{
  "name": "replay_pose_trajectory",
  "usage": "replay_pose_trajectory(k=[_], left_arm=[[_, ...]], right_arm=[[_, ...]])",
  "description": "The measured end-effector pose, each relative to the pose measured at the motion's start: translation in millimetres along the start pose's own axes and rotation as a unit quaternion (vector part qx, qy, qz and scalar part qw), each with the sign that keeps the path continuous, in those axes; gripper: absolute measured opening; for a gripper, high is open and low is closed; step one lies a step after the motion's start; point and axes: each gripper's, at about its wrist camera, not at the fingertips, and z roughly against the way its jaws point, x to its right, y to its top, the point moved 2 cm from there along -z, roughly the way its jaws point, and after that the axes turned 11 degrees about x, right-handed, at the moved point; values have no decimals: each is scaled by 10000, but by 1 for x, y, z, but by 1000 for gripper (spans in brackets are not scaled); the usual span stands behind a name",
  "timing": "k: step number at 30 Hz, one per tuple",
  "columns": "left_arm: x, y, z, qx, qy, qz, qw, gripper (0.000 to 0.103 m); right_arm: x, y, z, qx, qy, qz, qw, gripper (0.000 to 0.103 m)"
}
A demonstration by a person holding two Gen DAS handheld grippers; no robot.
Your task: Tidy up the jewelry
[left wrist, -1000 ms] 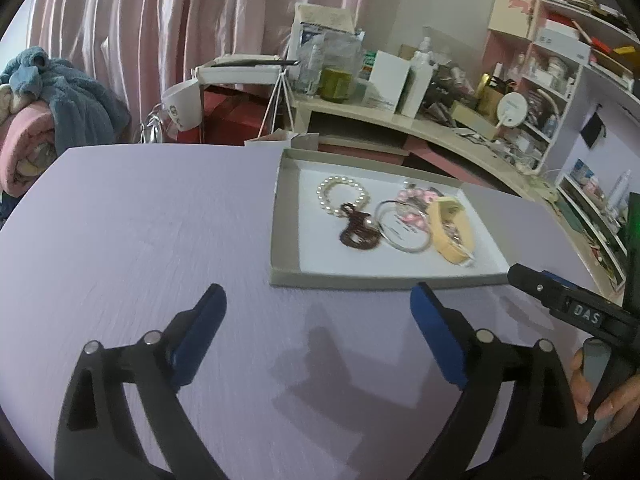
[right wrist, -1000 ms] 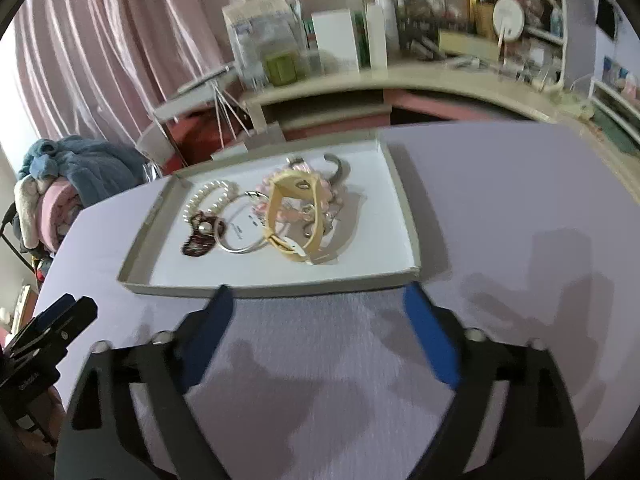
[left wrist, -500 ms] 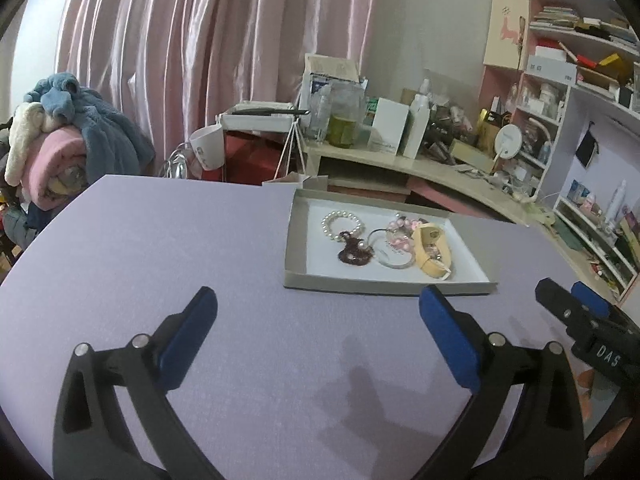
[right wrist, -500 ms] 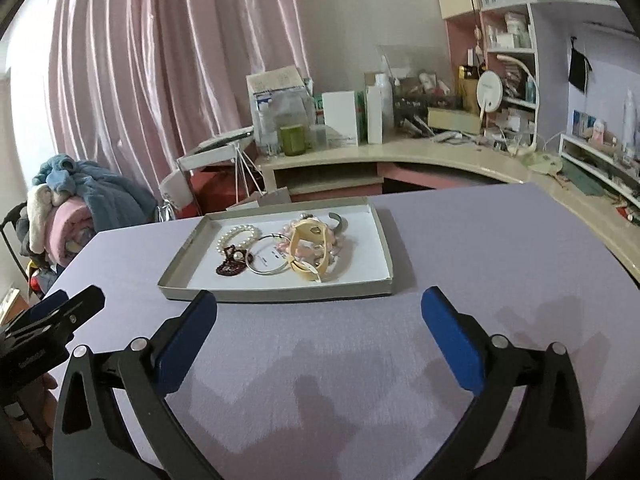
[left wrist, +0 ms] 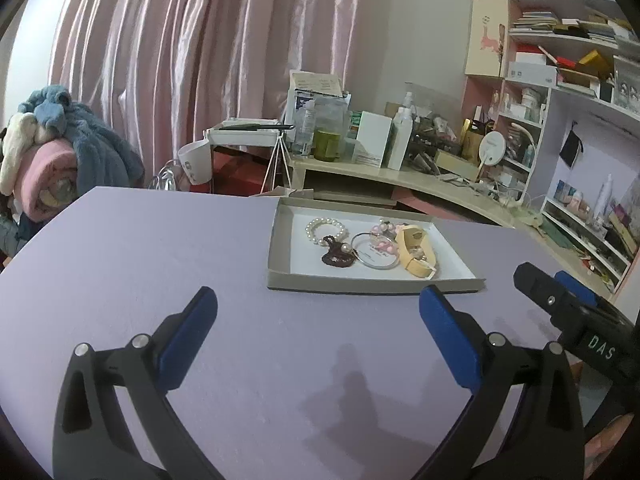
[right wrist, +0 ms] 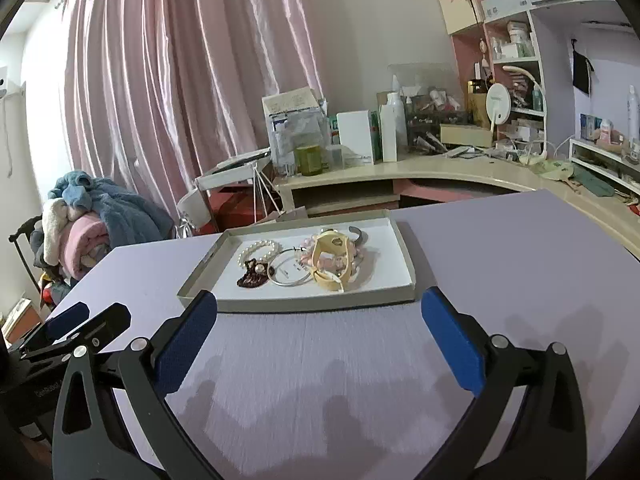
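Observation:
A shallow grey cardboard tray (left wrist: 376, 282) (right wrist: 304, 303) lies on the lilac table. In it are a pearl bracelet (left wrist: 326, 229) (right wrist: 259, 249), a dark red beaded piece (left wrist: 337, 257) (right wrist: 252, 276), a silver bangle (left wrist: 376, 257) (right wrist: 290, 273), a yellow strap (left wrist: 416, 252) (right wrist: 334, 258) and pink beads (left wrist: 382, 230) (right wrist: 310, 255). My left gripper (left wrist: 318, 312) is open and empty, short of the tray. My right gripper (right wrist: 319, 314) is open and empty, at the tray's near edge; it also shows at the right of the left wrist view (left wrist: 560, 304).
A cluttered beige desk (left wrist: 400, 170) (right wrist: 400, 168) and shelves (left wrist: 560, 80) stand behind the table. A pile of blankets (left wrist: 52, 160) (right wrist: 88, 220) sits at the left. Pink curtains (left wrist: 200, 60) hang at the back. The table's right edge is near the right gripper.
Both grippers have drawn back and lifted away from the tray, which looks smaller and farther off now. Both stay open and empty.

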Motion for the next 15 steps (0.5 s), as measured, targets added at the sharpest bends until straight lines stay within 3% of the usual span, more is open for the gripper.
replay_pose_trajectory(k=[15], left_arm=[[-3,-5,-24,4,-629,106,9980,101]], right_arm=[[2,-6,-13,94,54,-46,9999,102]])
